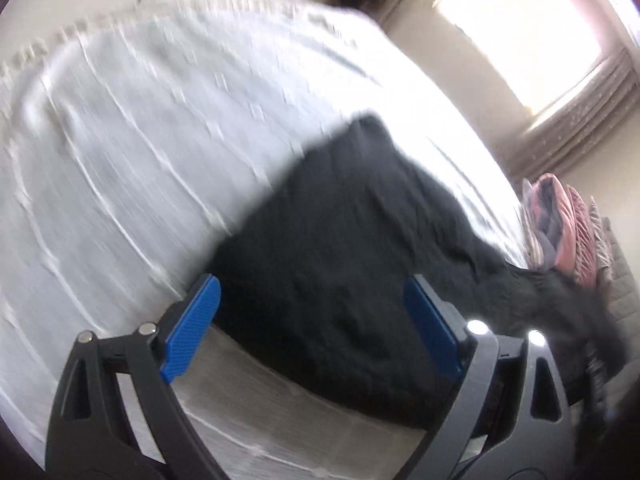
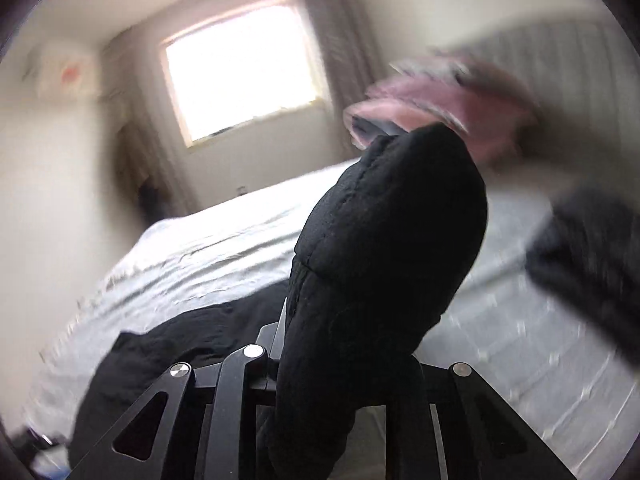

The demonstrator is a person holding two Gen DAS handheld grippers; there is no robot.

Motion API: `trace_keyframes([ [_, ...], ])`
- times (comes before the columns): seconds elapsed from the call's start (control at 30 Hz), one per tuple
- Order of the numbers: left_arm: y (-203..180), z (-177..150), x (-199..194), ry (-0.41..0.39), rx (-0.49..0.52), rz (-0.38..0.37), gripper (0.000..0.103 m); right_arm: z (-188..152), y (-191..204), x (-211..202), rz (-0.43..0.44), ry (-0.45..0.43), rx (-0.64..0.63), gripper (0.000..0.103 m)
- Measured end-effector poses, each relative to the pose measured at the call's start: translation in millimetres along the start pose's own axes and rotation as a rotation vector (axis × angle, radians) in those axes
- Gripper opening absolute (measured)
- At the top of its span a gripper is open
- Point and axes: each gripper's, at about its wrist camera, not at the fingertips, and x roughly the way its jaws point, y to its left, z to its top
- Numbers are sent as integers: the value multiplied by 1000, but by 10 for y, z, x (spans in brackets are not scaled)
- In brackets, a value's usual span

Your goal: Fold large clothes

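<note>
Left wrist view: the left gripper [image 1: 312, 320] points down over the bed [image 1: 132, 152], its blue pads [image 1: 192, 328] spread wide apart with nothing pinched between them. The black garment [image 1: 344, 248] lies on the white bedspread, running from the frame centre toward 4 o'clock and passing beneath the gap between the pads. Pink patterned pillows [image 1: 560, 220] stand at 3 o'clock against a grey headboard [image 1: 622, 276]. A bright window [image 1: 520, 36] with curtains sits at 1 o'clock. The picture is motion-blurred.

Right wrist view: the right gripper [image 2: 344, 352] is clenched on a thick fold of the black garment [image 2: 384, 248], which rises from between the fingers toward 12 o'clock and hides the fingertips. The rest of the garment spreads on the bed [image 2: 200, 248] at 8 o'clock. The window [image 2: 240, 68] is at 11 o'clock; the pink pillows [image 2: 448, 100] at 1 o'clock are blurred.
</note>
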Motion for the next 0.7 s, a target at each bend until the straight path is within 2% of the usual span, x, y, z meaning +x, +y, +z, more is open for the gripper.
trace_keyframes([
  [0.03, 39, 38, -62, -12, -7, -12, 93, 40, 205, -56, 6, -28, -61, 22],
  [0.1, 220, 124, -197, -24, -73, -61, 93, 45, 782, -204, 80, -91, -216, 22],
  [0.2, 485, 203, -286, -37, -179, -75, 93, -247, 1780, -417, 243, -128, -472, 22],
  [0.27, 670, 231, -356, -64, -245, -69, 93, -572, 2303, -431, 345, -90, -576, 22],
  [0.37, 794, 267, -357, -75, -273, -66, 93, -1252, 2902, -238, 410, 65, -746, 22],
  [0.4, 817, 285, -326, -63, -274, -67, 93, -1420, 2976, -125, 419, 126, -767, 23],
  [0.43, 828, 295, -285, -51, -276, -71, 93, -1683, 3054, 68, 421, 242, -788, 27],
  [0.47, 852, 292, -262, -33, -286, -84, 93, -1793, 3058, 155, 414, 282, -790, 31],
  [0.53, 879, 274, -240, -10, -319, -124, 93, -1888, 2982, 48, 422, 260, -787, 36],
  [0.57, 870, 268, -246, -9, -327, -145, 93, -1875, 2926, -66, 451, 269, -784, 47],
  [0.6, 849, 259, -268, -12, -319, -159, 93, -1829, 2886, -146, 491, 294, -777, 59],
  [0.7, 746, 259, -326, -33, -270, -143, 93, -1495, 2667, -383, 714, 419, -655, 71],
])
